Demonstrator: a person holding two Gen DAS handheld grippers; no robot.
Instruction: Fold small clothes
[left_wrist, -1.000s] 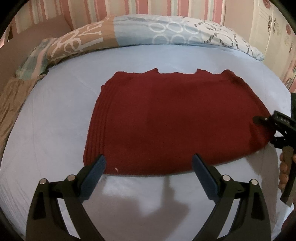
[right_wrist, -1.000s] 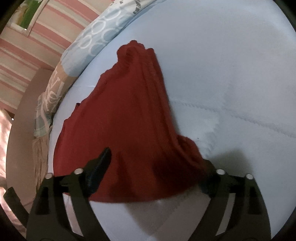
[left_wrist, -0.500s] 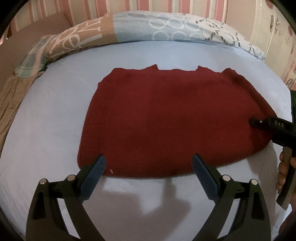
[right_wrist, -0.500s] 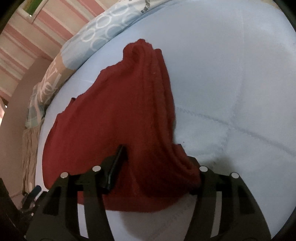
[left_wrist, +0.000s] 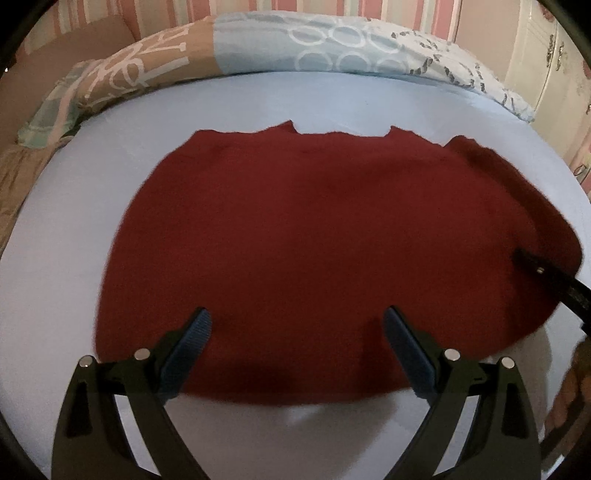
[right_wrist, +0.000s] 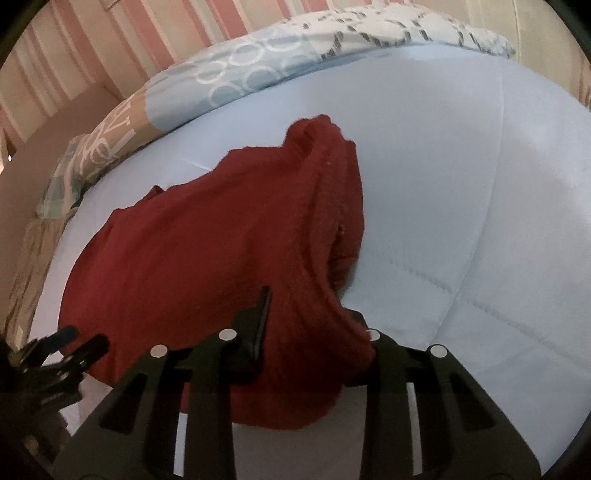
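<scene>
1. Your right gripper (right_wrist: 314, 325) is closing its fingers on a bunched edge of the red garment (left_wrist: 314, 240); the thick wad between them could slip free before the grip sets.
2. Your left gripper (left_wrist: 297, 354) hangs with fingers spread wide, nothing held, the garment's near hem just beneath; lifting one-sided would skew the fold.
3. Beyond the fingers, the garment lies flat on the bed (left_wrist: 74, 221); dragging could rumple it.

A pale blue bed (left_wrist: 92, 229) with a patterned pillow (left_wrist: 332, 55) stands against a pink-striped wall (left_wrist: 351, 11), dimly lit.
</scene>
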